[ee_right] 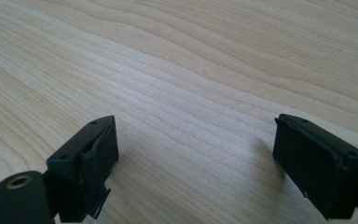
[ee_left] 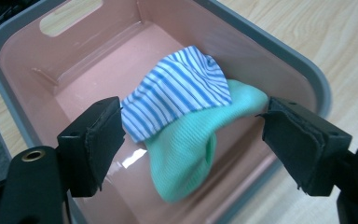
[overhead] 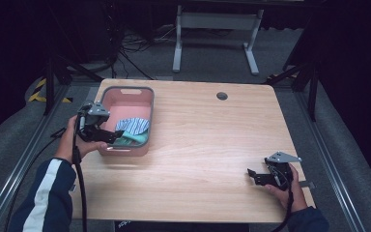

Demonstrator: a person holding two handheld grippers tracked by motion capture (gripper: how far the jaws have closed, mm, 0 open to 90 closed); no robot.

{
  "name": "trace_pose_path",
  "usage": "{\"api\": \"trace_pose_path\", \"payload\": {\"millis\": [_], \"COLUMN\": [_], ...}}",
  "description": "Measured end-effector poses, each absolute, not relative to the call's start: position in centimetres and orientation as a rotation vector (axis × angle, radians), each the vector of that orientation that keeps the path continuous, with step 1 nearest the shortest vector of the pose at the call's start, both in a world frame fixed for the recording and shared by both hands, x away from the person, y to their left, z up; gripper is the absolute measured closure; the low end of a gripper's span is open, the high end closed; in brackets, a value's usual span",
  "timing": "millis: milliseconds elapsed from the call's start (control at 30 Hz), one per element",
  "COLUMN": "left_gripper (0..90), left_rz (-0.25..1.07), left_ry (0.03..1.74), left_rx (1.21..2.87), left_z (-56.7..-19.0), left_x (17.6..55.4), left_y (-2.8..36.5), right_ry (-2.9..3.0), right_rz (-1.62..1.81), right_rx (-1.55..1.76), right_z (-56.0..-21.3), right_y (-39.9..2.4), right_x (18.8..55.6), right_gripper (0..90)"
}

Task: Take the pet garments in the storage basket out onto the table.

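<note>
above socks (ee_left: 186, 126), left claw (ee_left: 193, 140) wide, empty

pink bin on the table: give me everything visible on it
The bin is a rectangular tub, pink inside with a grey rim, smooth and glossy like plastic, with a slot handle cut in its far wall. It sits upright at the table's left side. Two socks lie in its near end: a blue-and-white striped sock on a mint green sock. The left gripper hovers open above them.
</note>
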State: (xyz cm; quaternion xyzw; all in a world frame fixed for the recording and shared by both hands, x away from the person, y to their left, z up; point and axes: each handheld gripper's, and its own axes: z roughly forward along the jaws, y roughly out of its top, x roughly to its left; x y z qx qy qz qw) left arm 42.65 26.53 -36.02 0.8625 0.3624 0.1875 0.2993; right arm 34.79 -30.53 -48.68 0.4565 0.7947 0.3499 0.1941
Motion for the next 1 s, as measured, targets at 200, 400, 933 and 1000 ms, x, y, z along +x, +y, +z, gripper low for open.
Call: {"api": "trace_pose_path", "payload": {"millis": [200,400,933,1000], "left_gripper": [18.7,18.4,17.8,17.9], "left_rz": [0.460,0.394,0.257,0.232], "left_ry": [0.992,1.008,1.130,1.134], "left_rx": [2.370,2.420,2.546,2.605], "left_z": [-37.1,-37.9,-40.9,-41.3], "left_x": [45.1,46.9,50.2,50.6], "left_y": [24.7,23.6,22.7,22.4], "right_ry": [2.229,2.229,2.229,2.229], "right_rz": [0.981,0.981,0.981,0.981], "right_rx": [1.280,1.279,1.279,1.279], "right_z": [-48.7,-48.7,-48.7,-48.7], "right_y": [-30.5,-30.5,-30.5,-30.5], "right_x": [34.8,34.8,34.8,34.8], "right_gripper": [14.4,14.3,14.4,14.4]}}
